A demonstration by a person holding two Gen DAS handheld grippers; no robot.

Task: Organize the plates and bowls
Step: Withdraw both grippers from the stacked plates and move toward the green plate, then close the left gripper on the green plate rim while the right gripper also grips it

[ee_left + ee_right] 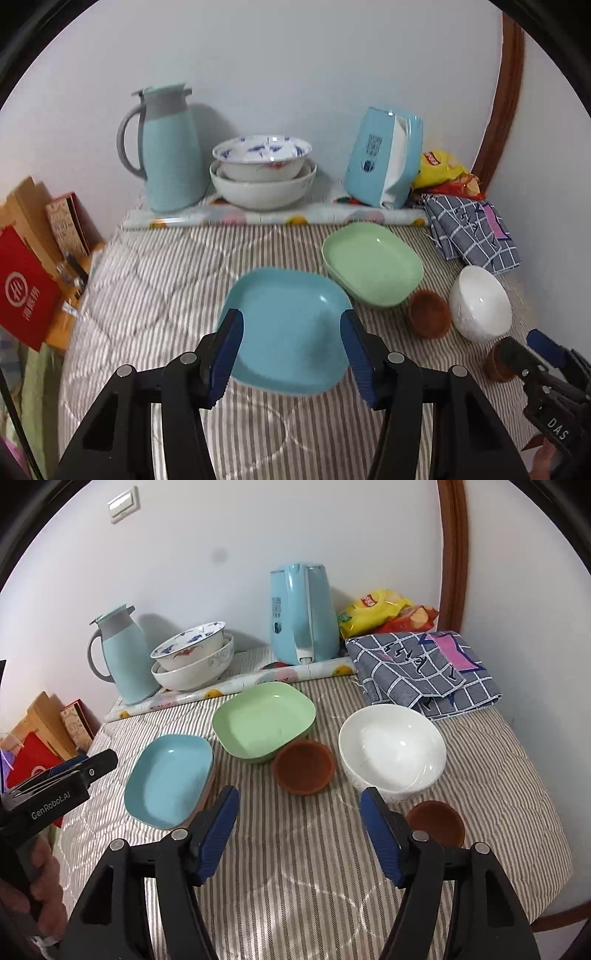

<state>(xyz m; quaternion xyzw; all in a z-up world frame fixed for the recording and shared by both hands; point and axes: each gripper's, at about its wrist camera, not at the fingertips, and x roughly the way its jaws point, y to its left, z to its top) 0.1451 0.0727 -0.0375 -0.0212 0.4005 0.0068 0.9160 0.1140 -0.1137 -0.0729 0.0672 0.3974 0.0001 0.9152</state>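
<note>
We look down on a worktop (314, 856) covered by a quilted cloth in grey and white stripes, pushed into the corner of a room with plain pale walls; a brown wooden frame (452, 554) runs up the right wall and a white switch plate (123, 503) sits high on the left. Along the back, on a flowered sheet (273, 216), stand a pale blue jug (168, 147), a stack of white bowls (263, 170) with blue and red painting, and a blue kettle (301, 614), with a yellow snack bag (375, 609) and a folded checked cloth (421, 668) in the corner. Boxes (26, 266) lean beyond the left edge. On the stripes lie a blue plate (170, 779), a green plate (264, 720) just beside it, a white bowl (393, 749), and two small brown bowls (304, 766), one touching the green plate. Our left hand-held gripper (291, 354) hangs over the blue plate with its jaws apart, gripping nothing. The right hand-held gripper (299, 830) is also apart and empty above bare cloth.
</note>
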